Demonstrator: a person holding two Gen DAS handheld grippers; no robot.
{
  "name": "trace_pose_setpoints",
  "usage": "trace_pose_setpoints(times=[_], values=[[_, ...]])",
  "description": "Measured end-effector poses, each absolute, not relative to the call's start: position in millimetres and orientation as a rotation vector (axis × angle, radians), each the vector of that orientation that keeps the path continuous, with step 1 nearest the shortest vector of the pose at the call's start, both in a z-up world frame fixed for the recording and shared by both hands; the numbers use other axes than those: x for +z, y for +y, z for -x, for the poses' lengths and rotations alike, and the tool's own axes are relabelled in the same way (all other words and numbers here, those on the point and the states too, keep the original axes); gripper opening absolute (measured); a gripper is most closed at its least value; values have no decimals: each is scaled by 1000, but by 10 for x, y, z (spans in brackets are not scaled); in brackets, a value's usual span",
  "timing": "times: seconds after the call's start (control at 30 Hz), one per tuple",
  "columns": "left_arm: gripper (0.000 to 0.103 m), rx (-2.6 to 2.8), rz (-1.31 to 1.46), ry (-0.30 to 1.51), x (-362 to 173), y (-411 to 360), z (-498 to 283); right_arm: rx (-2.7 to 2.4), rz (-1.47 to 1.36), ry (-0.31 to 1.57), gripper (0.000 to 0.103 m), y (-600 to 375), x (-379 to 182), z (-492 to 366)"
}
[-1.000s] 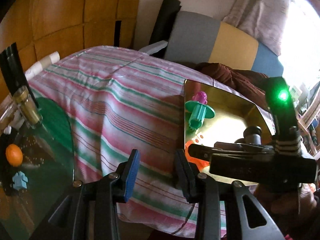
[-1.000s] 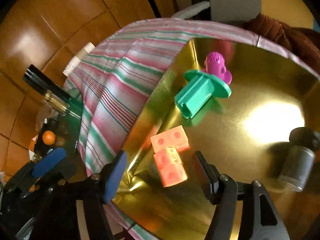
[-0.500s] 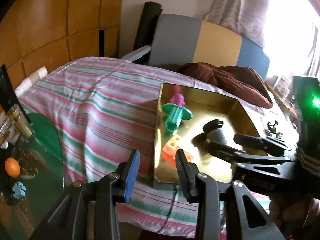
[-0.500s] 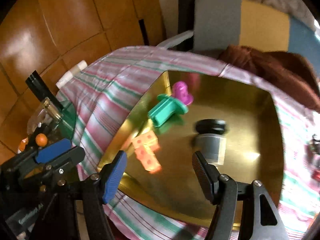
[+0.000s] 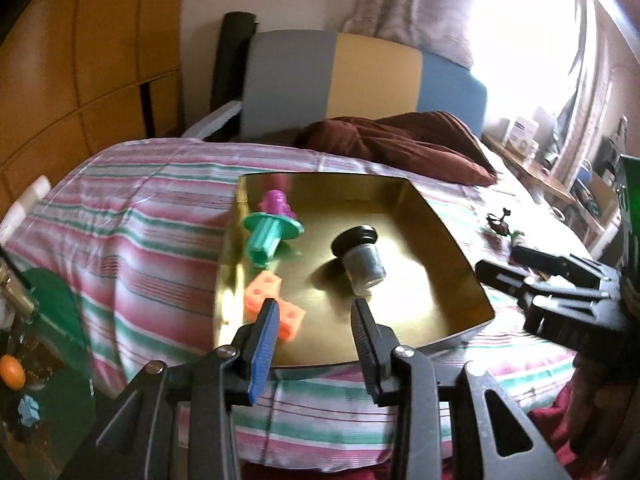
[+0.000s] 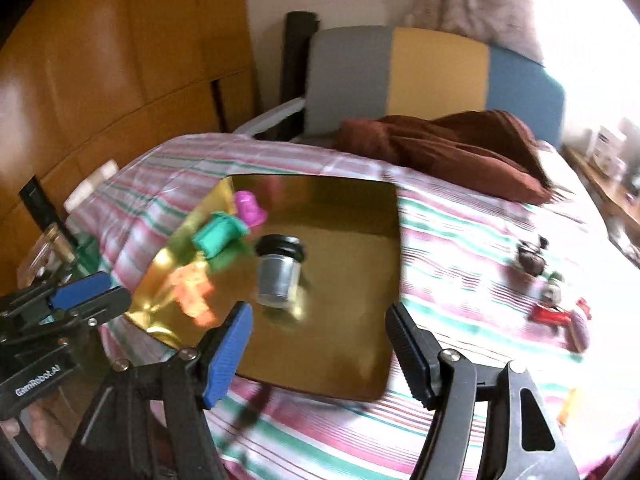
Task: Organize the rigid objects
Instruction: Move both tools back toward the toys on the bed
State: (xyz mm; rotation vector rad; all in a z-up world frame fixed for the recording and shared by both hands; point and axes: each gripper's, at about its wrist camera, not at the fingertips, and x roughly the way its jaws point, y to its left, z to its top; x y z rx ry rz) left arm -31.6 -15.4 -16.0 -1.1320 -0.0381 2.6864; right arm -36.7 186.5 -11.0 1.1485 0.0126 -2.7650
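A shiny gold tray (image 5: 448, 236) sits on a striped bedcover (image 5: 140, 232), holding a pink toy (image 5: 276, 202), a green plastic piece (image 5: 266, 236), orange cubes (image 5: 266, 300) and a grey black-capped jar (image 5: 362, 258) (lying tilted). The left gripper (image 5: 314, 332) hovers narrowly parted, empty; the right gripper (image 6: 320, 340) spreads wider, empty.

Small bedspread items (image 6: 556, 304) motion-blurred

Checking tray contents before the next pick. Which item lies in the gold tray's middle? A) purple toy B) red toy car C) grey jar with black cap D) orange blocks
C: the grey jar lies on its side mid gold tray, others along its left edge.
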Motion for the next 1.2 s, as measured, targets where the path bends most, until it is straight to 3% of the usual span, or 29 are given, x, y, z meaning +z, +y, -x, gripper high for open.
trace_pose_setpoints(times=[0.5, 0.63, 0.83, 0.93, 1.2], values=[[37, 2472, 1085, 101, -144, 818, 385, -3162, -1237, -315, 75, 3868, 61, 3], [37, 2387, 1063, 163, -150, 1221, 397, -3268, -1276, -535, 79, 4482, -14, -124], [37, 2236, 1080, 224, -279, 1846, 432, -3350, -1330, -1011, 79, 5291, -345, -355], [37, 2163, 1100, 239, -381, 2147, 483, -3341, -1198, -1206, 79, 5419, -366, -462], [37, 2062, 1129, 276, -579, 2915, 843, -3337, -1127, -1184, 82, 5383, -342, -438]])
